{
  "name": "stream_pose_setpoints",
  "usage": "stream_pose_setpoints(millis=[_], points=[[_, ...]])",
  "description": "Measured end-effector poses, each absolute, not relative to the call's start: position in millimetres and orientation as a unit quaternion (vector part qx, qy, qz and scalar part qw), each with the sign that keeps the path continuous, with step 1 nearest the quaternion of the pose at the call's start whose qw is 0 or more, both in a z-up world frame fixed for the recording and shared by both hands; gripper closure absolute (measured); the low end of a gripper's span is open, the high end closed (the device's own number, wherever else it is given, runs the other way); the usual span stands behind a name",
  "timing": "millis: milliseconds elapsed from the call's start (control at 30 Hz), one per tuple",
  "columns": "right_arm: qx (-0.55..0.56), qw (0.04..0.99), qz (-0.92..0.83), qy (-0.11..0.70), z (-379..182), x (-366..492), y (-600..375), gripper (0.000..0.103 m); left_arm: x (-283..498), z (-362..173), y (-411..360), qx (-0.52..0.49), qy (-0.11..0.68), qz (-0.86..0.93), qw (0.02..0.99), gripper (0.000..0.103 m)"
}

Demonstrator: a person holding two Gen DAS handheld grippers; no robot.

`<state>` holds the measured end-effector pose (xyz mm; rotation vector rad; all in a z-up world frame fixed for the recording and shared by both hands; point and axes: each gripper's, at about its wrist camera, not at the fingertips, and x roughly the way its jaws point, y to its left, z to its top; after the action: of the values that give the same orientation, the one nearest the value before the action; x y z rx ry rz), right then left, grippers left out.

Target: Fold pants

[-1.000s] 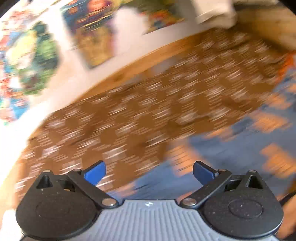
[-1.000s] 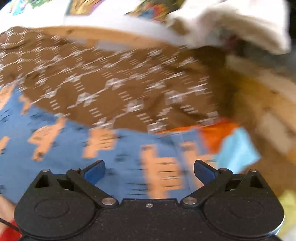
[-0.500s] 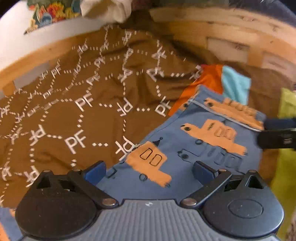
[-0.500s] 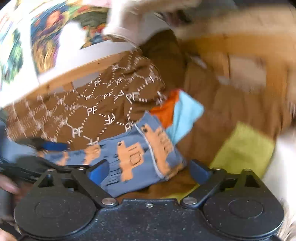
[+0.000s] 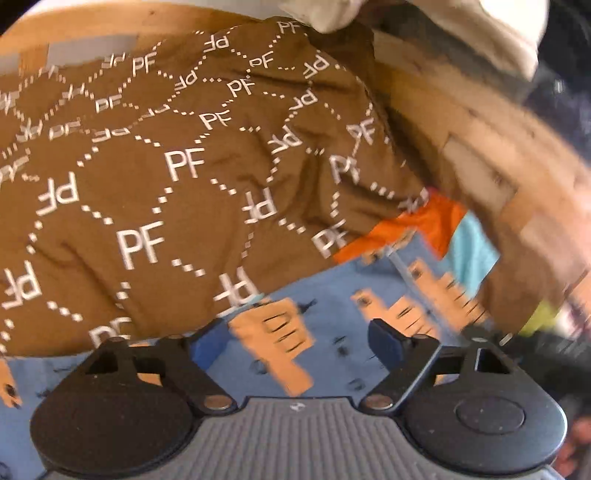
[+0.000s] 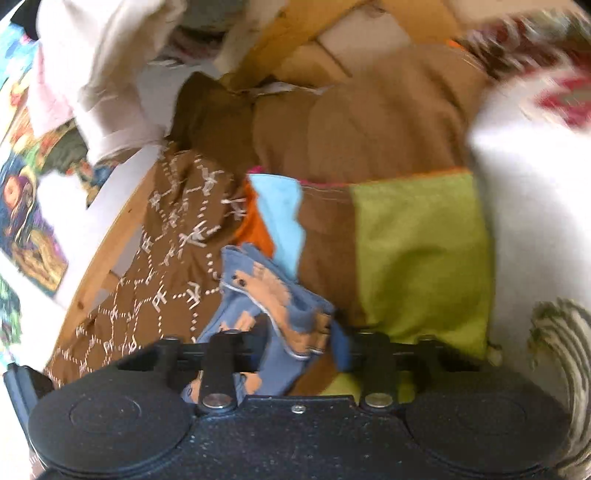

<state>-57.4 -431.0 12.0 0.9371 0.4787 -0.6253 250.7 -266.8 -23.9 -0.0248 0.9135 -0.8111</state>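
Left wrist view. The left gripper [image 5: 297,341] hangs over the blue pants [image 5: 332,317], which lie flat on a brown blanket [image 5: 155,177] printed with "PF". Its jaws stand wide and are closing; pants cloth lies beneath the gap, and the fingers [image 5: 384,341] press on nothing. The pants' far edge meets an orange and light-blue cloth [image 5: 443,232]. A wooden rail [image 5: 480,122] bounds the blanket at top and right; a white cloth [image 5: 424,26] hangs over it. Open blanket lies to the left.

Right wrist view. The right gripper [image 6: 295,350] has a bunched fold of the pants [image 6: 269,295] between its jaws, which are closing; the cloth rises from the gap. Whether the pads already press on it cannot be told. Just right of the pants lies a green cloth [image 6: 421,254] on tan bedding [image 6: 369,122]. The rail [image 6: 107,258] runs along the left.

No containers show.
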Motion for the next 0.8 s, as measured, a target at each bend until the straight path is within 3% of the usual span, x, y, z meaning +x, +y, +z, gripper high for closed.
stream_pose_setpoints(millis=[100,167,333,467,633,700,767,800], points=[[0.422,0.827,-0.298,0.222,13,-56,-429,0.085,259,-18,-270,-0.052,0.444,-0.395,0.802,0.021],[0.352,0.854,-0.300,0.236,20,-50,-415,0.089,264,-14,-274,-0.074,0.455,-0.404,0.790,0.021],[0.115,0.914,-0.274,0.277,37,-26,-362,0.090,273,-10,-286,-0.132,0.492,-0.433,0.743,0.021],[-0.092,0.918,-0.234,0.306,30,-10,-310,0.090,267,-4,-302,-0.109,0.496,-0.464,0.726,0.021],[-0.213,0.901,-0.192,0.326,10,-8,-273,0.090,263,-9,-316,-0.087,0.520,-0.448,0.722,0.023],[-0.233,0.896,-0.185,0.331,5,-9,-268,0.090,264,-13,-316,-0.084,0.525,-0.431,0.729,0.036],[-0.242,0.893,-0.181,0.335,4,-8,-266,0.090,267,-20,-312,-0.092,0.535,-0.416,0.729,0.060],[-0.243,0.892,-0.181,0.336,4,-5,-267,0.090,268,-22,-310,-0.099,0.538,-0.412,0.729,0.067]])
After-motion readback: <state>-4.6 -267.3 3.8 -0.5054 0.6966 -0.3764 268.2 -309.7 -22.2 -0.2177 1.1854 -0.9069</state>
